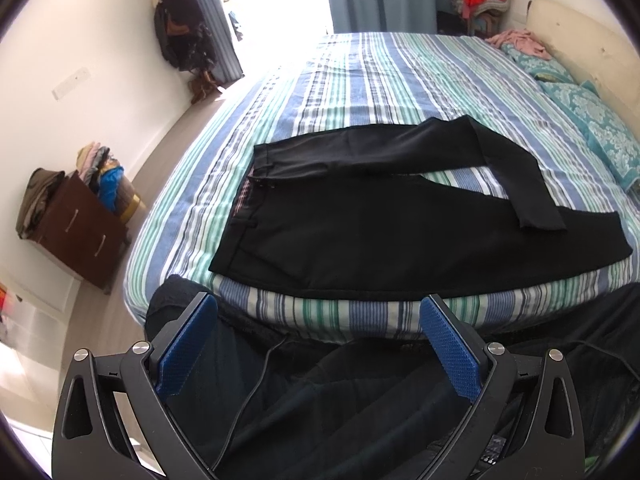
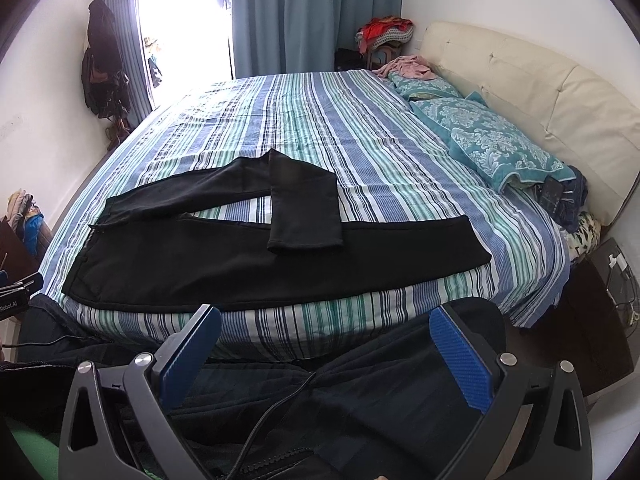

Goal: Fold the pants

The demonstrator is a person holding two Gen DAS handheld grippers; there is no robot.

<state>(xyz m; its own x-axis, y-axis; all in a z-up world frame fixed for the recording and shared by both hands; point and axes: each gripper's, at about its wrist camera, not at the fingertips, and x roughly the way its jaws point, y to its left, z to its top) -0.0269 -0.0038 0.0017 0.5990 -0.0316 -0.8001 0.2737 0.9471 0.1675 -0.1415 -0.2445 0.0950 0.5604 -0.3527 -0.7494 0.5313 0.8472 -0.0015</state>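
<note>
Black pants (image 1: 360, 232) (image 2: 224, 260) lie flat near the front edge of a striped bed (image 1: 380, 80) (image 2: 340, 128), waistband to the left. The near leg runs straight to the right. The far leg bends back on itself, and its cuff rests on the near leg. My left gripper (image 1: 320, 344) hovers open in front of the bed edge, short of the pants, with nothing between its blue pads (image 1: 184, 348). In the same way my right gripper (image 2: 324, 354) hangs open and empty, its blue pads (image 2: 464, 360) wide apart, below the mattress side.
Dark clothing of the person and a cable (image 1: 248, 396) fill the space under both grippers. Teal pillows (image 2: 492, 140) and a cream headboard (image 2: 540, 92) lie to the right. A brown dresser (image 1: 80, 232) with piled clothes stands left of the bed. A nightstand (image 2: 600, 312) sits at the right.
</note>
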